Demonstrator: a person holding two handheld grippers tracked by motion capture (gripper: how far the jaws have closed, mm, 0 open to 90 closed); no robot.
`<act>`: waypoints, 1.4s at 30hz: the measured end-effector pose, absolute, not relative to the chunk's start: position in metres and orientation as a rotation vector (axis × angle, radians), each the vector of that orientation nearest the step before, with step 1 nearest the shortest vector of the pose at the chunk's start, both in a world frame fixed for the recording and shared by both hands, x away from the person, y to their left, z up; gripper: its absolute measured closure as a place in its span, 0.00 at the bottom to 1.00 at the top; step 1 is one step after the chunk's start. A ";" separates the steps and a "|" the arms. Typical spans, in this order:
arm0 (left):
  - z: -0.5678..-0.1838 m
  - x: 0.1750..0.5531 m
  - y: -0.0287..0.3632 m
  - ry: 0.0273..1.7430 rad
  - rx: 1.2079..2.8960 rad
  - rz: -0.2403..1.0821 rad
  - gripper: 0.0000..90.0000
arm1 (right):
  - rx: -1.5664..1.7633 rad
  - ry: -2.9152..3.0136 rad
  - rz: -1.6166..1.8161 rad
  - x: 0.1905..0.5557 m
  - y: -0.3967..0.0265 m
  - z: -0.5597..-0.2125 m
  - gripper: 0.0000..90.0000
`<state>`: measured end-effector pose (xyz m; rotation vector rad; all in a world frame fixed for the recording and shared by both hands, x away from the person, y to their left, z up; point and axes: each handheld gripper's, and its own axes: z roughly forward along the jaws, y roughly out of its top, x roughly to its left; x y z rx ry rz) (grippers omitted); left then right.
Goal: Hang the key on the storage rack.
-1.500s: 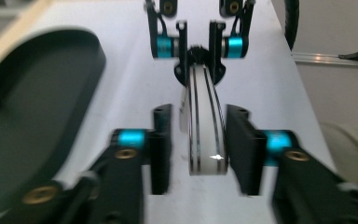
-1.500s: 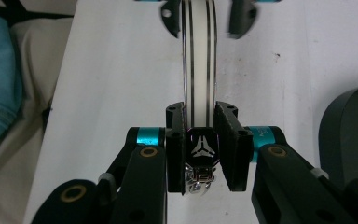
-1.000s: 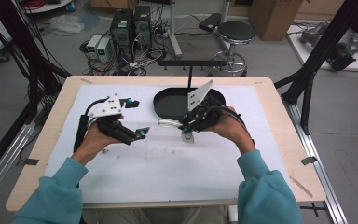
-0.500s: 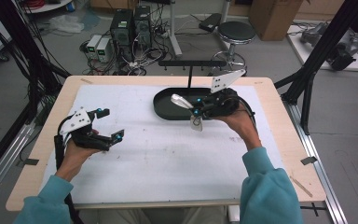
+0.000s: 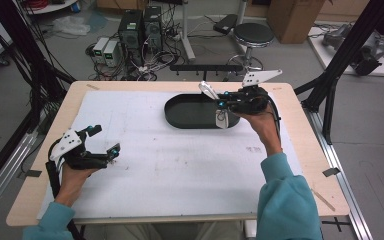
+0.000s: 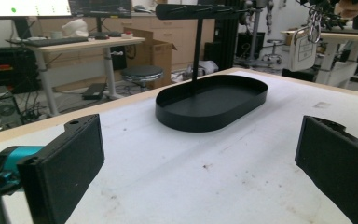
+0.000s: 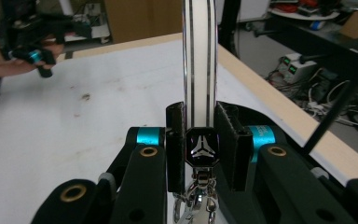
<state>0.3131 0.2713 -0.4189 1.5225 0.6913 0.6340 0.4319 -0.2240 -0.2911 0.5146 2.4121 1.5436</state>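
White mat: right gripper clamps keychain above stand's tray; next, hang it. Left gripper gapes.

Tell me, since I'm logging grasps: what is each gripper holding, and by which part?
The right gripper clamps a white keychain strap just above its black badge; the left gripper is open and empty.

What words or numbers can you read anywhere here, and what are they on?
No words or numbers can be read.
The black badge of the key strap, clamped in the right gripper, bears a silver three-pointed sign, no letters.
The small mark on the table cover: too blurred to read.
The screen behind the table: too blurred to read.
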 end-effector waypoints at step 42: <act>-0.455 0.299 0.278 0.724 1.472 0.679 0.02 | 0.828 2.206 1.586 0.480 -0.241 -0.324 0.83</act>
